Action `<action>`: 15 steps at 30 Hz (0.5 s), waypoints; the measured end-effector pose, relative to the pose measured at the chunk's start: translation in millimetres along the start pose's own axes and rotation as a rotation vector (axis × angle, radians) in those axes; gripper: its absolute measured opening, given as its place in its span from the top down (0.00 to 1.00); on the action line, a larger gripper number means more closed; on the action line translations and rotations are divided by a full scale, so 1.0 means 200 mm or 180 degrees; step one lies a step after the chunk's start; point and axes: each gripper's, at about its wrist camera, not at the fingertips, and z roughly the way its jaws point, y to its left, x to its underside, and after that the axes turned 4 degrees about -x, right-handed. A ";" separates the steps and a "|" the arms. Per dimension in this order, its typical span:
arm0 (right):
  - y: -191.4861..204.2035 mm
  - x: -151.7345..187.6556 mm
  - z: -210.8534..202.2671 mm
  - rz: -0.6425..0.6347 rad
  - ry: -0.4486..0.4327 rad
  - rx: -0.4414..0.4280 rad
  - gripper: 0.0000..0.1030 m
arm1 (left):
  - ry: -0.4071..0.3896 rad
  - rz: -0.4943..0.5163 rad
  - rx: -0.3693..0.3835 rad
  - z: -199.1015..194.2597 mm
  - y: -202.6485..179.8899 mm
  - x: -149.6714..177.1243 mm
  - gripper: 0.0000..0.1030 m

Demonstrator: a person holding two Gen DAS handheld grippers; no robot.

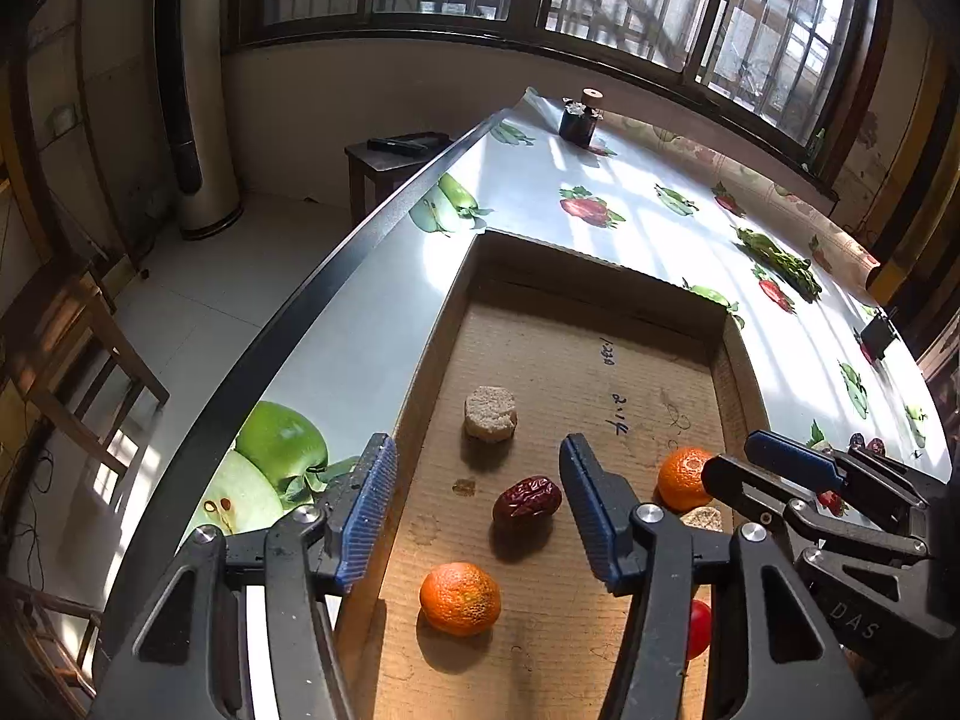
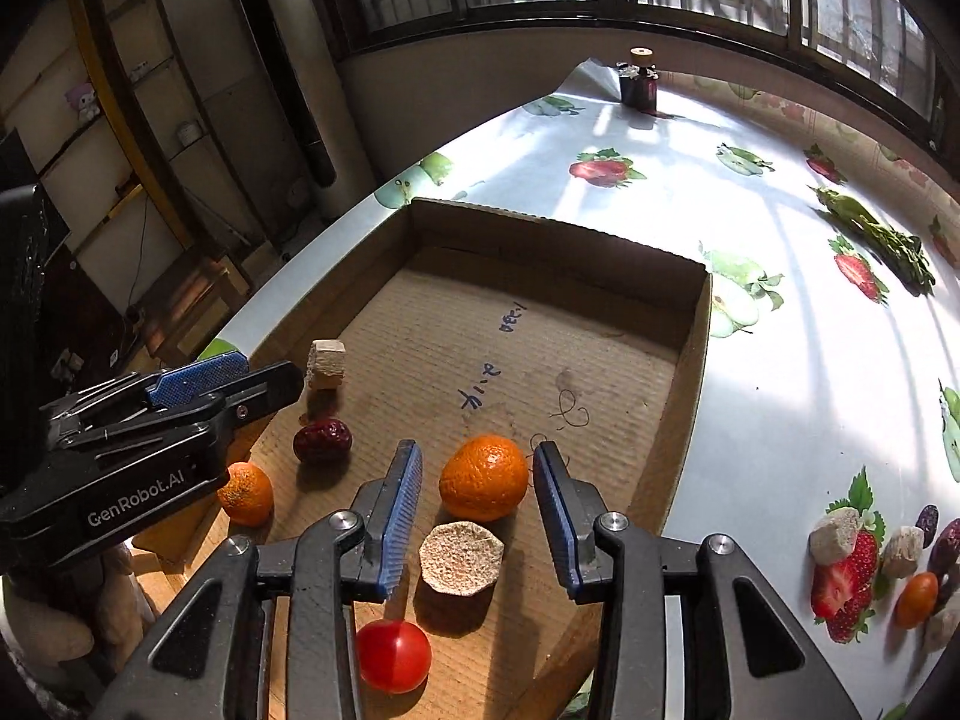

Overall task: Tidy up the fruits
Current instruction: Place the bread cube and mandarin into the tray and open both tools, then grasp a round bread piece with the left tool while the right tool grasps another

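A shallow cardboard box (image 1: pixel 591 269) (image 2: pixel 555 227) lies on the fruit-print table. My left gripper (image 1: pixel 480 501) hangs open over its near left part; a red date (image 1: pixel 527 504) lies below between the fingers, untouched. A tangerine (image 1: pixel 460 598) sits nearer and a beige cake (image 1: pixel 490 413) farther. My right gripper (image 2: pixel 480 513) stands open above a second tangerine (image 2: pixel 483 477) and a round beige cake (image 2: pixel 461 555), its pads clear of both. A red tomato (image 2: pixel 393 655) lies near the left finger's base. The left gripper (image 2: pixel 240 381) shows at the left of the right wrist view.
Loose beige pieces (image 2: pixel 840 534), a small orange fruit (image 2: pixel 916 598) and dark dates (image 2: pixel 948 540) lie on the table right of the box. A dark jar (image 2: pixel 639 84) stands at the far edge. The table's left edge (image 1: pixel 336 276) drops to the floor beside wooden chairs.
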 end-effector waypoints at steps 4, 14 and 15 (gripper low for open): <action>-0.05 0.03 -0.15 0.0076 -0.0190 -0.0027 0.51 | -0.0216 0.0001 -0.0094 -0.17 -0.08 0.06 0.17; -0.32 0.24 -0.46 0.0381 -0.0426 0.0109 0.44 | -0.0485 0.0276 -0.0118 -0.40 -0.42 0.24 0.17; -0.36 0.26 -0.50 0.0418 -0.0449 0.0131 0.44 | -0.0503 0.0337 -0.0142 -0.41 -0.46 0.25 0.17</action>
